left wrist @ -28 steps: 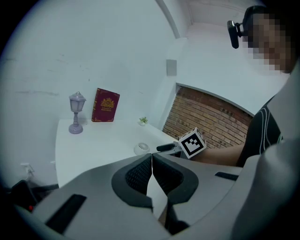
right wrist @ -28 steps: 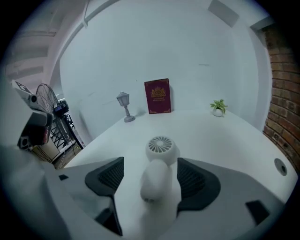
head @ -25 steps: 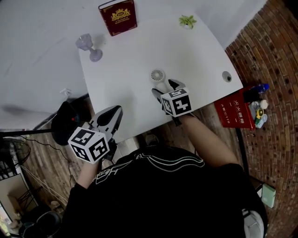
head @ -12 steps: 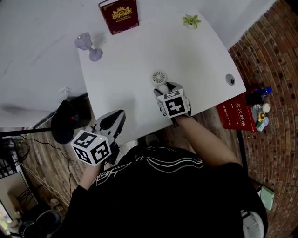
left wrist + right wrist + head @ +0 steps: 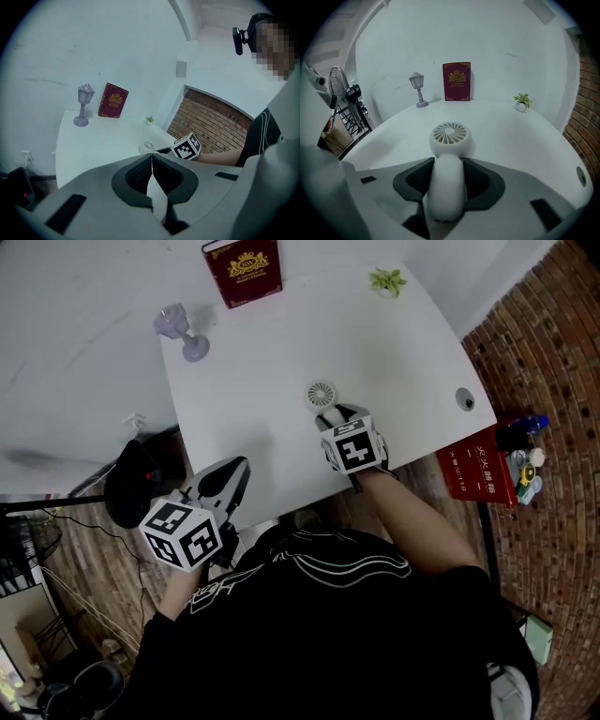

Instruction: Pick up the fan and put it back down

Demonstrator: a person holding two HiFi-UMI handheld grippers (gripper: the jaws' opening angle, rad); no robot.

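A small white hand fan [image 5: 322,395] lies on the white table [image 5: 272,352] near its front edge, round grille up and handle toward me. My right gripper [image 5: 332,417] sits over the handle. In the right gripper view its jaws are closing, and both black pads touch the sides of the fan's handle [image 5: 446,187] below the grille [image 5: 450,133]. My left gripper [image 5: 228,477] hovers at the table's front left edge, apart from the fan. Its jaws [image 5: 151,161] meet at the tips with nothing between them. From there the fan [image 5: 146,147] shows far ahead.
A dark red book [image 5: 242,271] stands at the table's back edge. A lilac lamp [image 5: 178,329] is at the back left, a tiny potted plant [image 5: 386,280] at the back right. A cable hole [image 5: 466,400] marks the right corner. A red box [image 5: 473,470] lies on the brick floor.
My right gripper has moved forward and down over the fan's handle, and its jaws have narrowed onto it. The left gripper has stayed about where it was.
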